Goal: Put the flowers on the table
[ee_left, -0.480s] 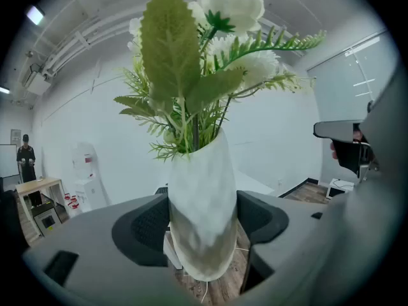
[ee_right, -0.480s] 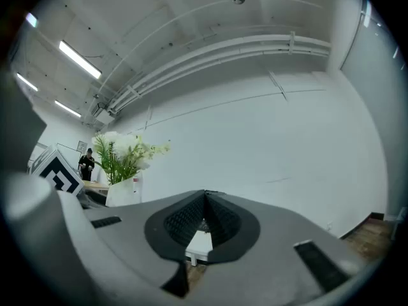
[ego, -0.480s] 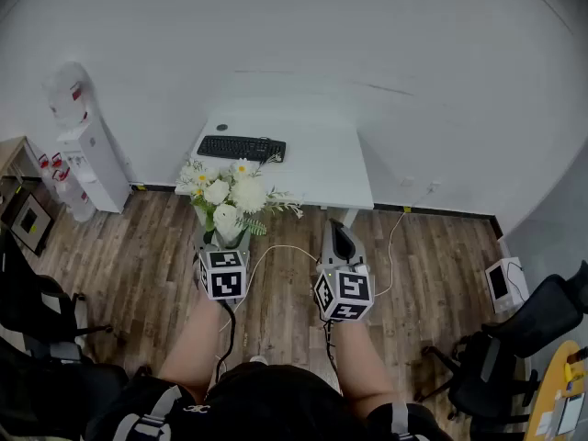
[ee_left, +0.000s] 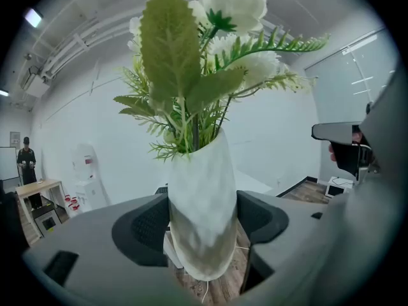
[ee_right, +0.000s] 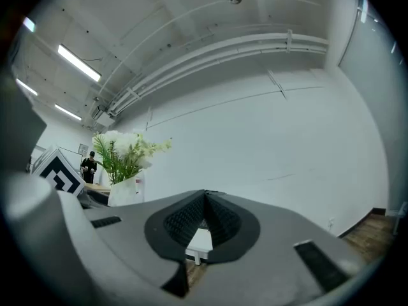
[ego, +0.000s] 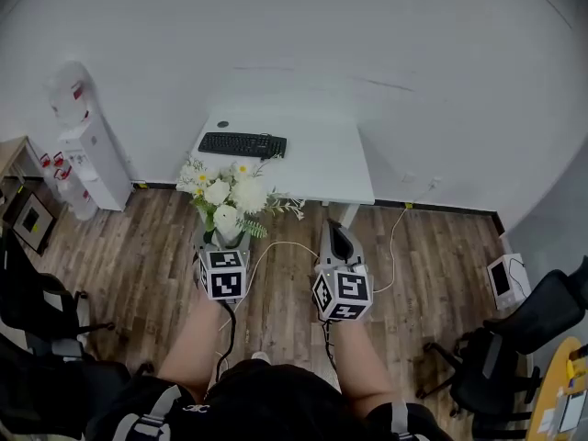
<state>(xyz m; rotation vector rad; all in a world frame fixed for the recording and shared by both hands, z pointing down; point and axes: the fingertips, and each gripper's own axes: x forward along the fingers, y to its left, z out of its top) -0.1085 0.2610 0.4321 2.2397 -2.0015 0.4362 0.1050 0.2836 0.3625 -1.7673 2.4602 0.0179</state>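
Note:
A white vase [ee_left: 201, 215] with white flowers [ego: 230, 191] and green leaves stands upright between the jaws of my left gripper [ego: 222, 246], which is shut on it; both pads press its sides in the left gripper view. In the head view the bouquet hangs over the wooden floor just in front of the white table [ego: 317, 168]. My right gripper [ego: 341, 239] is to its right, jaws shut with nothing between them, pointing at the table. The right gripper view also shows the flowers [ee_right: 127, 152] at left.
A black keyboard [ego: 243, 144] lies at the table's left rear. A water dispenser [ego: 87, 145] stands at the left wall. Office chairs [ego: 514, 338] stand at right and at lower left. A cable [ego: 390, 246] runs across the floor. A person [ee_left: 25, 155] stands far off.
The view has shifted slightly; the flowers and both grippers sit a touch closer to the table. Grips are unchanged.

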